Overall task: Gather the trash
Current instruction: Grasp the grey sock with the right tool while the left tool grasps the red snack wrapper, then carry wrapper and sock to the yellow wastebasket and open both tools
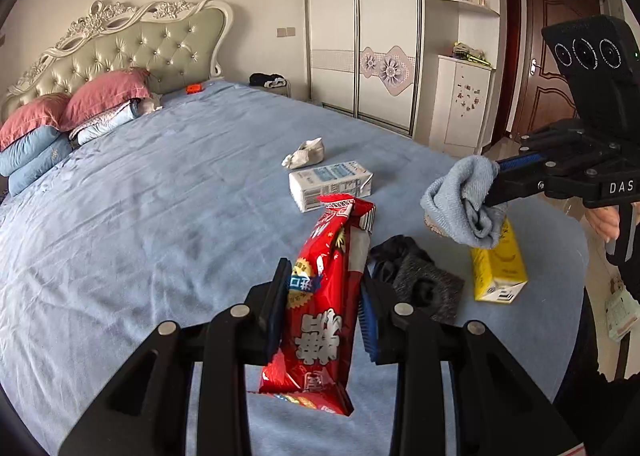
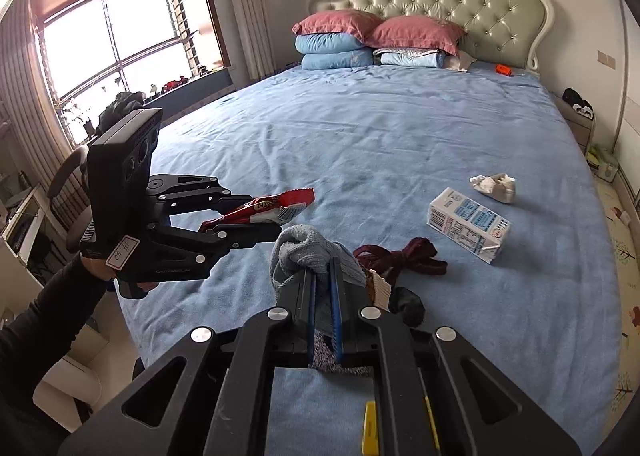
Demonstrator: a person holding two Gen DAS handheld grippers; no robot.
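- Left gripper: I pinch a red snack wrapper, lifted above the blue bed.
- Right gripper: clamped on a grey sock.
- White carton, yellow carton, crumpled tissue: lying on the bed.

Red wrapper, yellow carton, blue bedsheet.

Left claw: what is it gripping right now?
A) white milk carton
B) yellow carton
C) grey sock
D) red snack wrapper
D: the left claw is shut on the red snack wrapper, lifted above the blue bedsheet.
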